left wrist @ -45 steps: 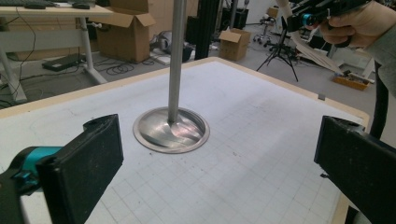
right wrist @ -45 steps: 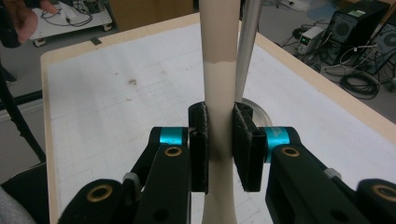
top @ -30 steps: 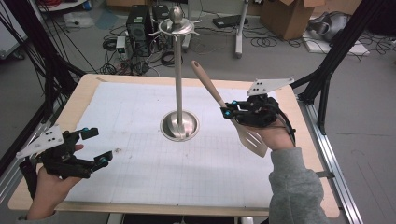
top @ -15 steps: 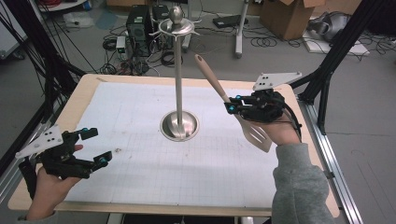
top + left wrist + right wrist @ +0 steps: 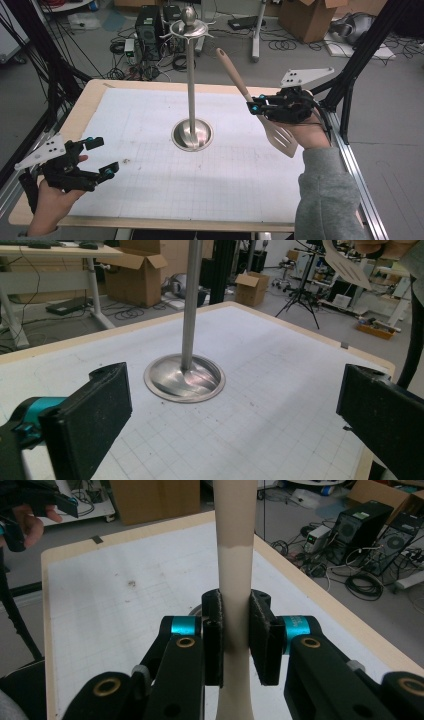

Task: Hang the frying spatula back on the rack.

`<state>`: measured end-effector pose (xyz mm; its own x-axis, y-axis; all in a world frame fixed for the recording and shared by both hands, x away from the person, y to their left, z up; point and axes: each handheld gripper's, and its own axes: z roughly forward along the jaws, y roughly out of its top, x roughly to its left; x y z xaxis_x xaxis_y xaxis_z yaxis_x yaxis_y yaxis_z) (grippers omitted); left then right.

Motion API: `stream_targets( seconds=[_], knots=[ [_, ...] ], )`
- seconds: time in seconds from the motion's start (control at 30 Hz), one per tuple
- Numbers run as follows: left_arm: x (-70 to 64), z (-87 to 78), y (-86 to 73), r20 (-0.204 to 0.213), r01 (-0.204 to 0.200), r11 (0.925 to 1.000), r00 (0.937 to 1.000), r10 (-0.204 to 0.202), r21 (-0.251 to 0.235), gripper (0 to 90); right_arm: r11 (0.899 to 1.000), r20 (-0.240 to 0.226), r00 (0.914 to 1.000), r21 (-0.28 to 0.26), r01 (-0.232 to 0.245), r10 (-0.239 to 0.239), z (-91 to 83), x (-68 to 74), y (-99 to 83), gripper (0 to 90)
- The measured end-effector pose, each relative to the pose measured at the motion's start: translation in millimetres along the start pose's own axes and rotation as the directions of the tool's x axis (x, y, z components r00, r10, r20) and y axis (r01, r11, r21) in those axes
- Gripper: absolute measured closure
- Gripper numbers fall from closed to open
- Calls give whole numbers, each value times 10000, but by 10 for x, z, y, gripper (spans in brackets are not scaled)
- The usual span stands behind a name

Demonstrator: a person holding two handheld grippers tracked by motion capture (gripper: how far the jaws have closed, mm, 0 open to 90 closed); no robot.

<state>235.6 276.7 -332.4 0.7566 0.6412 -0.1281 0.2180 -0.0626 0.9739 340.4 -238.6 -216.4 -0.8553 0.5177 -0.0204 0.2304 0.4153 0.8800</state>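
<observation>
Spatula (image 5: 260, 112), clamped in the right claw (image 5: 257, 106), hangs near the table's right edge (image 5: 320, 165); left claw (image 5: 100, 157) gapes.

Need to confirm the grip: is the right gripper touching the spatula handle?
Touching. The right gripper view shows both pads of the right gripper pressed against the spatula handle.

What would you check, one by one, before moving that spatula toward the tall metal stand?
1. Grip: right claw shut on the spatula handle, pads on both sides: ok.
2. Spatula off the table, handle end tilted up toward the stand: ok.
3. Path between spatula and stand free of other things: ok.
4. Left claw open, holding nothing, well away from the stand: ok.
5. Stand upright, base flat on the mat: ok.
6. Hole or loop at the handle end to catch a hook: cannot tell.
</observation>
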Motion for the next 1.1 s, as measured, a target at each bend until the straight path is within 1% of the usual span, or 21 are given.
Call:
stream_targets(
  seconds=[0.07, 0.17, 0.3, 0.37, 0.43, 0.63, 0.67, 0.77, 0.87, 1.0, 1.1],
  knots=[
    [2, -1, -2, -9, 9, 10000, 10000, -9, 7, 17, 10000, 28, 10000, 14, -55, 55, -13, -10, 11, 782],
    [-1, 3, -6, -9, 7, 10000, 10000, -7, 61, 17, 10000, 193, 9998, -25, -20, 21, -32, -39, 38, 783],
    [-4, 7, -8, -8, 9, 10000, 10000, -9, 52, 17, 9996, 154, 9998, -273, -111, 115, -73, -68, 76, 782],
    [-1, 6, -12, -11, 22, 10000, 10000, -22, 74, 17, 9996, 129, 9998, -256, -132, 135, -77, -83, 91, 783],
    [0, 3, -14, -17, 23, 10000, 10000, -22, 78, 17, 9994, 180, 9995, -216, -255, 259, -77, -106, 101, 783],
    [11, -15, -9, -37, 35, 10000, 10000, -35, 13, 17, 9988, 110, 9990, -247, -426, 429, -45, -147, 117, 782],
    [12, -16, -10, -36, 56, 10000, 10000, -56, -3, 17, 9990, 100, 9993, -241, -370, 372, -35, -151, 119, 783],
    [11, -13, -12, -26, 49, 10000, 10000, -49, 28, 17, 9992, 37, 9992, -104, -392, 392, -13, -155, 140, 783],
    [10, -15, -13, -24, 55, 10000, 10000, -54, 44, 17, 9991, -46, 9992, -161, -402, 402, 3, -166, 170, 783],
    [18, -32, -15, -58, 52, 10000, 10000, -52, 7, 17, 9987, -73, 9988, -152, -483, 482, 28, -187, 198, 783],
    [29, -55, -21, -157, 90, 10000, 9998, -90, -20, 17, 9982, -69, 9984, -207, -558, 557, 40, -203, 206, 783]
  ],
)
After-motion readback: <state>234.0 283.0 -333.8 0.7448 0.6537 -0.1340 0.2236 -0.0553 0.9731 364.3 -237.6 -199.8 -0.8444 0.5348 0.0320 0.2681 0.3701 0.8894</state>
